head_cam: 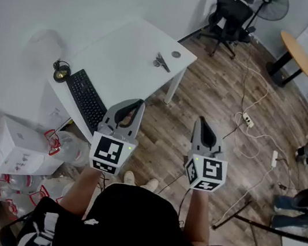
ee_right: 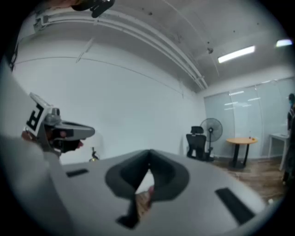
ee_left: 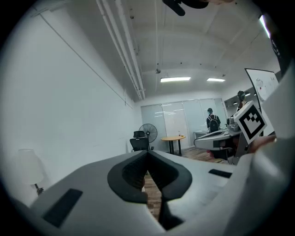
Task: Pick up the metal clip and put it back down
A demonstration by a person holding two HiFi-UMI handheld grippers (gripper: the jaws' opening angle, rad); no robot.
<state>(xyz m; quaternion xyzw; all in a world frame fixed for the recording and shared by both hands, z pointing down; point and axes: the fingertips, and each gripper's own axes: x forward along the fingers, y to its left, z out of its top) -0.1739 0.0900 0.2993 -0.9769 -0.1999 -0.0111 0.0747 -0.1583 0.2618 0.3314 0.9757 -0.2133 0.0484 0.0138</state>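
left claw [head_cam: 135, 106] was fully closed, tips together, nothing between them. right claw [head_cam: 201, 121] was likewise closed and empty. both were held in the air, touching nothing. count: two claws, one metal clip [head_cam: 162, 62]. the clip, small and dark grey, lay on the white counter [head_cam: 124, 56], well ahead of the left claw.

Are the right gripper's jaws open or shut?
Shut: the right gripper shows its jaw tips touching, with nothing held between them.
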